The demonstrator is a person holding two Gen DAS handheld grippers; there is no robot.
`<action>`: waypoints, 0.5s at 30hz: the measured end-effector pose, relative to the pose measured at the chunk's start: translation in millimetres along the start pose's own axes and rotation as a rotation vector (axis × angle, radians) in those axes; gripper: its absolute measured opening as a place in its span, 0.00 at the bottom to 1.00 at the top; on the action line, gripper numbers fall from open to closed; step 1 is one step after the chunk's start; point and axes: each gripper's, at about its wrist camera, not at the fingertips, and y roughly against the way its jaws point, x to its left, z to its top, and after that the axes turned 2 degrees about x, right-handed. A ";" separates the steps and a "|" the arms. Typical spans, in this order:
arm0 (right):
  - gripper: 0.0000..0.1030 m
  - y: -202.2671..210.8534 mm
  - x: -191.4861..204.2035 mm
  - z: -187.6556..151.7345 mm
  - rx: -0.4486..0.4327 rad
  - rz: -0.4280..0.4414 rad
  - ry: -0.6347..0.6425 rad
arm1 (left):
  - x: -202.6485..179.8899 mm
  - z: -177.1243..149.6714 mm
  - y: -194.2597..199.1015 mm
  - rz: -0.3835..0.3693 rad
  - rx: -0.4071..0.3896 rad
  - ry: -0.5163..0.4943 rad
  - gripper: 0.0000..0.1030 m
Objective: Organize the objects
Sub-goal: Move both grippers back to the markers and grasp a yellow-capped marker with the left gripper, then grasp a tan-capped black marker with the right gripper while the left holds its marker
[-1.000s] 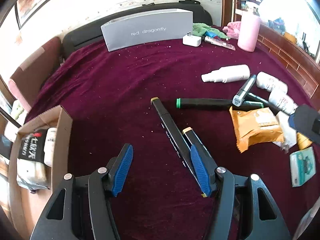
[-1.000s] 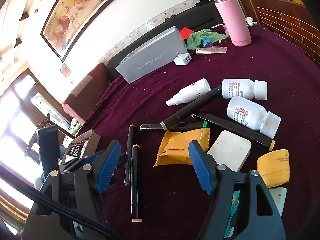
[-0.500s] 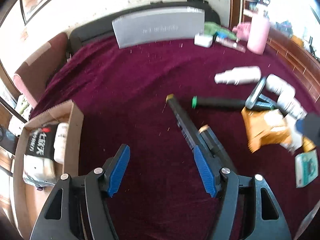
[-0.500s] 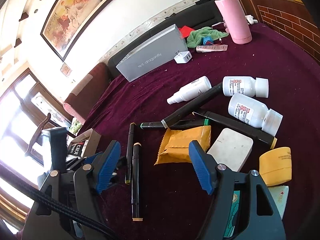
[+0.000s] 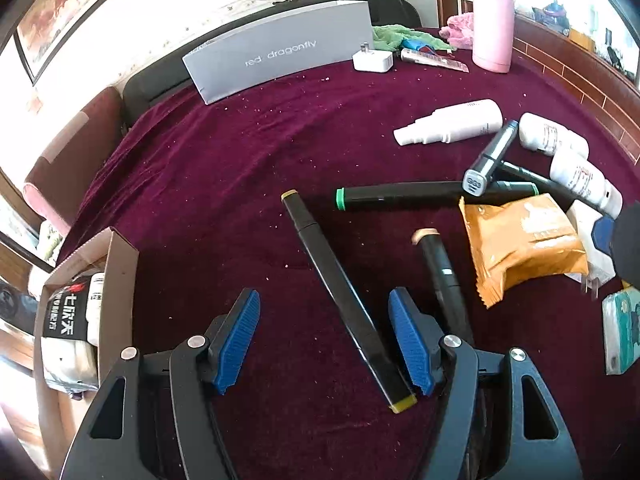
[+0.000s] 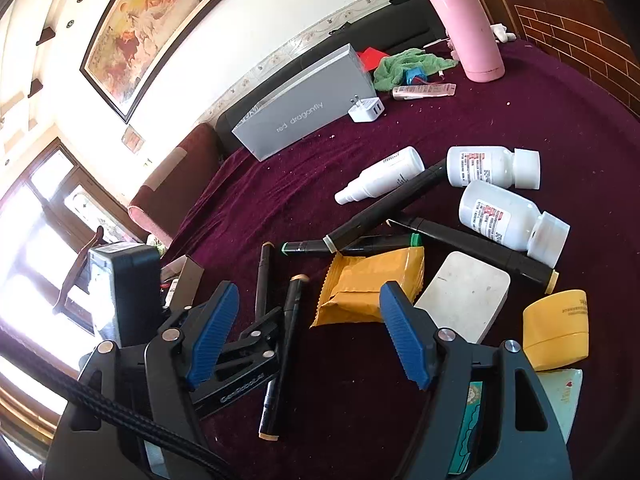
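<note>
A black marker with yellow ends point(image 5: 340, 292) lies slanted on the maroon cloth point(image 5: 224, 168). Its near half sits between the fingers of my left gripper point(image 5: 326, 340), close to the right blue pad point(image 5: 410, 344). The jaws stand open and neither pad presses on it. A second black marker with a beige cap point(image 5: 440, 272) lies just outside that right finger. My right gripper point(image 6: 308, 336) hangs open above the cloth with nothing gripped, and an orange packet point(image 6: 372, 280) lies just beyond its fingers. Both markers point(image 6: 290, 320) show in the right wrist view beside the left gripper's black fingers point(image 6: 256, 334).
An open cardboard box point(image 5: 120, 280) holding packets stands at the left. To the right lie more markers point(image 5: 400, 196), white bottles point(image 6: 496, 212), a spray bottle point(image 5: 452, 122), a white pad point(image 6: 464, 292) and a yellow jar point(image 6: 556, 328). A grey box point(image 5: 280, 48) and pink flask point(image 5: 492, 28) stand at the back.
My left gripper has shifted so that the yellow-ended marker now lies between its jaws, with the beige-capped one outside the right finger. The right gripper has held still.
</note>
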 end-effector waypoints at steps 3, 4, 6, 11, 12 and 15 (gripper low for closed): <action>0.71 -1.0 -0.1 0.1 0.005 0.003 0.000 | 0.5 1.4 -1.1 -0.056 -0.003 -0.021 0.29; 0.71 -1.3 0.4 0.0 0.006 0.003 0.002 | -0.4 1.3 -1.1 -0.100 0.002 -0.028 0.22; 0.71 -1.4 1.5 0.0 0.007 -0.001 0.007 | -0.9 -1.0 0.4 -0.112 0.011 -0.052 0.12; 0.71 -2.2 -0.2 -0.2 0.008 -0.008 0.001 | 22.9 -21.1 7.3 -0.143 0.045 -0.007 0.11; 0.71 -2.3 -0.6 -0.3 0.008 -0.007 -0.002 | 27.6 -25.6 9.0 -0.146 0.052 0.004 0.11; 0.71 -2.9 0.4 -0.4 0.009 -0.008 0.002 | 29.3 -29.9 11.7 -0.145 0.053 0.009 0.11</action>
